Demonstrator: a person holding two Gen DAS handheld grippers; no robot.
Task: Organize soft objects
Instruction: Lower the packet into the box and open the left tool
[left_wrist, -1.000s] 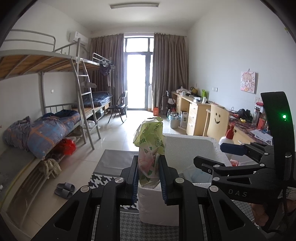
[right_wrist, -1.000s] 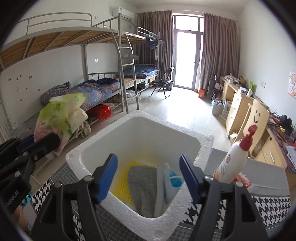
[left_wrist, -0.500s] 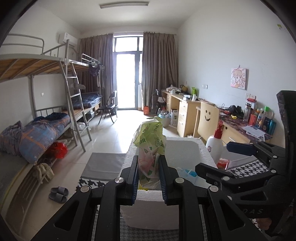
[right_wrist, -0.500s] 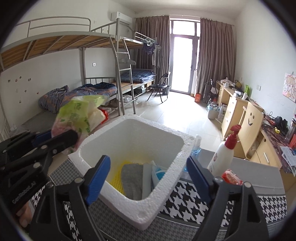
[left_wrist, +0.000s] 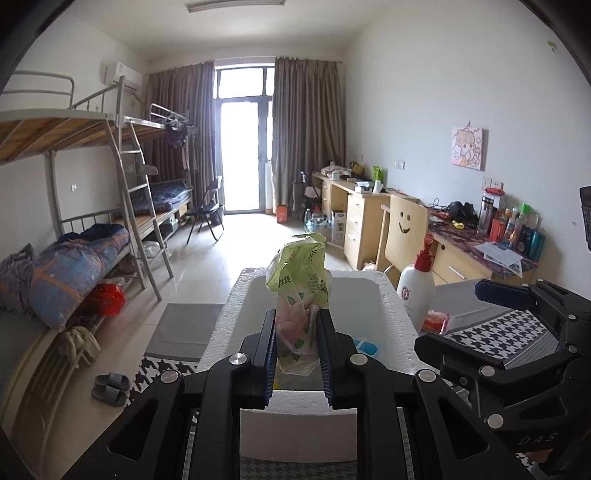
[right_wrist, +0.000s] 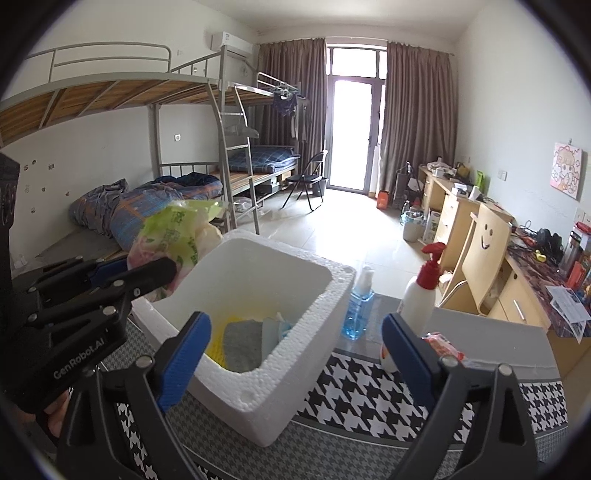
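Two tools, left tool (left_wrist: 297, 354) clamping one tissue pack (left_wrist: 300, 288), right tool (right_wrist: 295, 347) just spread wide, empty, one foam box (right_wrist: 295, 373)

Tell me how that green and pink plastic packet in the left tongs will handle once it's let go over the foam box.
The plastic packet looks soft and light: the left tongs pinch it narrow, and its top flops sideways. It would likely crumple rather than stand. Over the foam box, it should drop in harmlessly; fragile it probably isn't.

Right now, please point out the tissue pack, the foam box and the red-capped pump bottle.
tissue pack (left_wrist: 297, 280), left wrist view, on its green upper part.
foam box (right_wrist: 295, 354), right wrist view, on its near right rim.
red-capped pump bottle (right_wrist: 419, 299), right wrist view, on its white body.
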